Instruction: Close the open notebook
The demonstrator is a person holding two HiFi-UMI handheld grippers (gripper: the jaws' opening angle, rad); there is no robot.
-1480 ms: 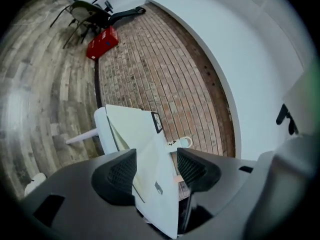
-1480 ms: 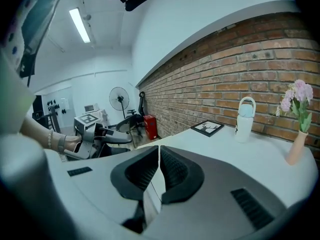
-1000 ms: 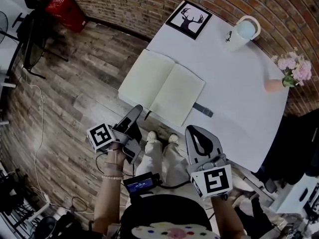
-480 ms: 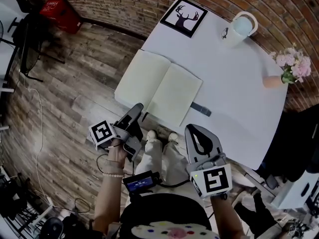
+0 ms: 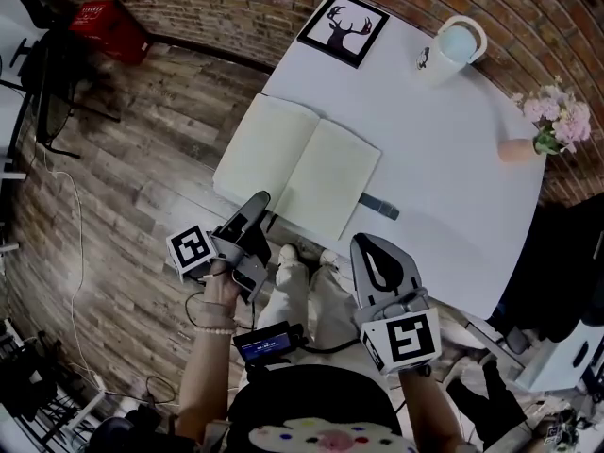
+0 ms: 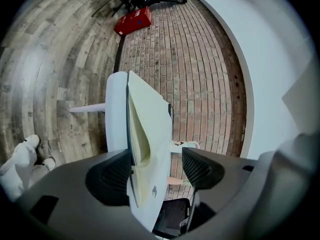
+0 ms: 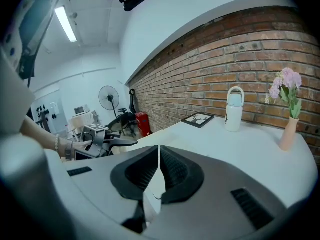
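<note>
The open notebook (image 5: 297, 168) lies flat with its cream pages up at the near left corner of the white table (image 5: 444, 187). My left gripper (image 5: 257, 204) sits just off the table's near edge, pointing at the notebook's near side. In the left gripper view the notebook (image 6: 147, 119) appears edge-on, running between the jaws of the left gripper (image 6: 152, 161). These jaws have just been opening and stand wide, with the pads (image 6: 116, 171) clear of the pages. My right gripper (image 5: 363, 245) hovers below the table's near edge, shut (image 7: 159, 156) on nothing.
A framed deer picture (image 5: 343, 28), a white jug (image 5: 453, 53) and a vase of pink flowers (image 5: 543, 130) stand along the table's far side. A dark strap (image 5: 380, 206) lies right of the notebook. The person's shoes (image 5: 302, 258) and a red crate (image 5: 111, 26) are on the wooden floor.
Only the head view has shifted slightly. Both grippers and the open notebook stay where they were.
</note>
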